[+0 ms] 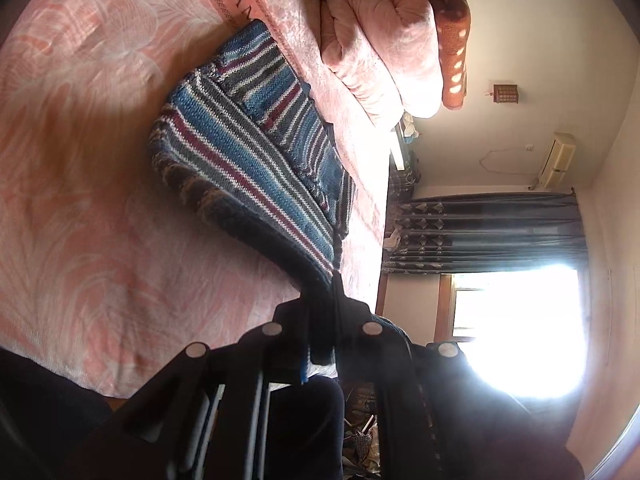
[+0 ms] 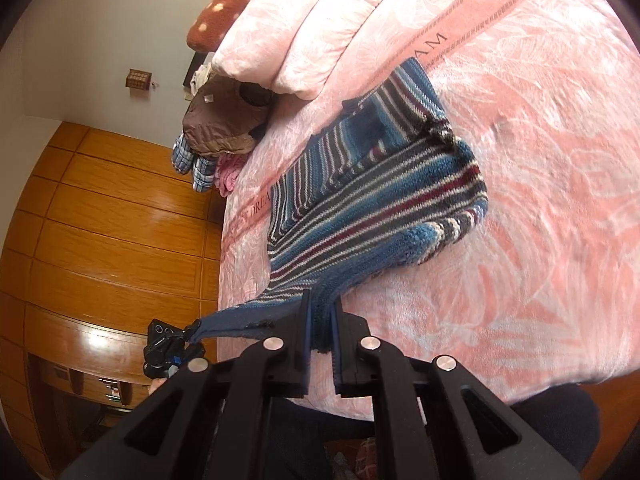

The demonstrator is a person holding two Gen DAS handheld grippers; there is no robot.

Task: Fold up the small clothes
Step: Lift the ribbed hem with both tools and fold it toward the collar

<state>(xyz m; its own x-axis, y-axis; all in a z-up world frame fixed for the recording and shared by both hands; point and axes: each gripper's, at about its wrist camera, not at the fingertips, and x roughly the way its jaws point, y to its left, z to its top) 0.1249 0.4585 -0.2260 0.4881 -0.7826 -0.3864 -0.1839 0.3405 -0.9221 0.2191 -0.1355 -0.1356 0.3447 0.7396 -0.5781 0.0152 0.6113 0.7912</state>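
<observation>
- One striped knit garment point(image 2: 372, 184), in blue, white, grey and maroon bands, lies on the pink bedspread point(image 2: 540, 208) near the bed's edge, its dark hem pulled up off the cover toward the cameras.
- Two grippers hold that hem, one at each end: the right gripper point(image 2: 320, 324) has its two fingers pressed onto a bunched fold of the knit, and the left gripper point(image 1: 326, 308) is likewise clamped on the dark hem edge.
- In the right wrist view the left gripper appears at the far end of the stretched hem, past the bed's edge.
- One sleeve, folded across the body of the garment, shows in both views.
- One folded pink quilt point(image 1: 380, 44) sits at the head of the bed, with one brown dotted pillow point(image 1: 450, 28) against it.
- One small heap of other clothes point(image 2: 216, 136) lies at the bed's edge below the quilt.
- One wooden wardrobe point(image 2: 112, 216) stands beside the bed; one dark curtain point(image 1: 492, 232) hangs by a bright window point(image 1: 520, 320).
</observation>
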